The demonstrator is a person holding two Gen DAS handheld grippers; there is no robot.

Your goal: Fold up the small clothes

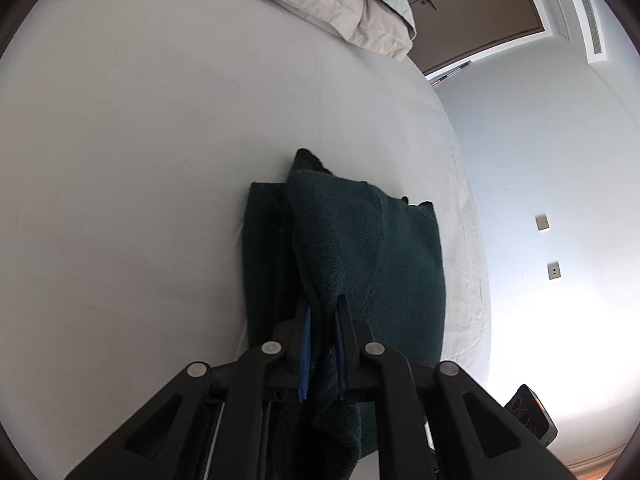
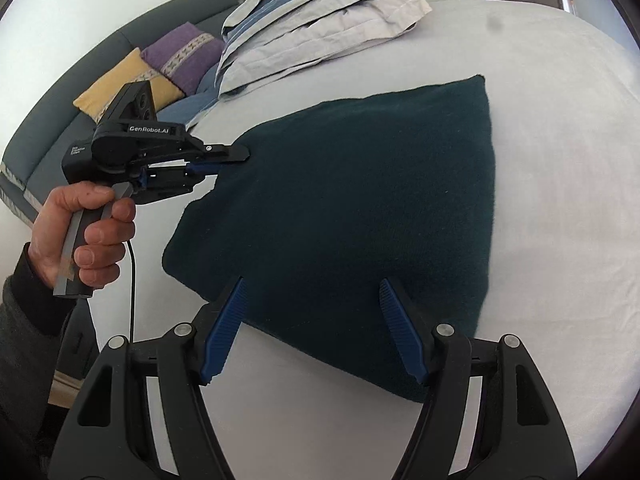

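Garment (image 2: pixel 360 216) on bed (image 2: pixel 560 160), pillows (image 2: pixel 320 28) behind it

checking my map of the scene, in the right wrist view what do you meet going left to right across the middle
Hand gripping the handle → left gripper, fingers shut on the dark green garment's edge → dark green garment spread on the bed → bare white sheet.

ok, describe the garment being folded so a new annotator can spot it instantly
Start at the white bed sheet that fills both views. On it lies the dark green knit garment, partly folded, one edge pinched in the left gripper, with the right gripper open over its near edge. It is the only dark item on the sheet; the striped bedding behind is pale.
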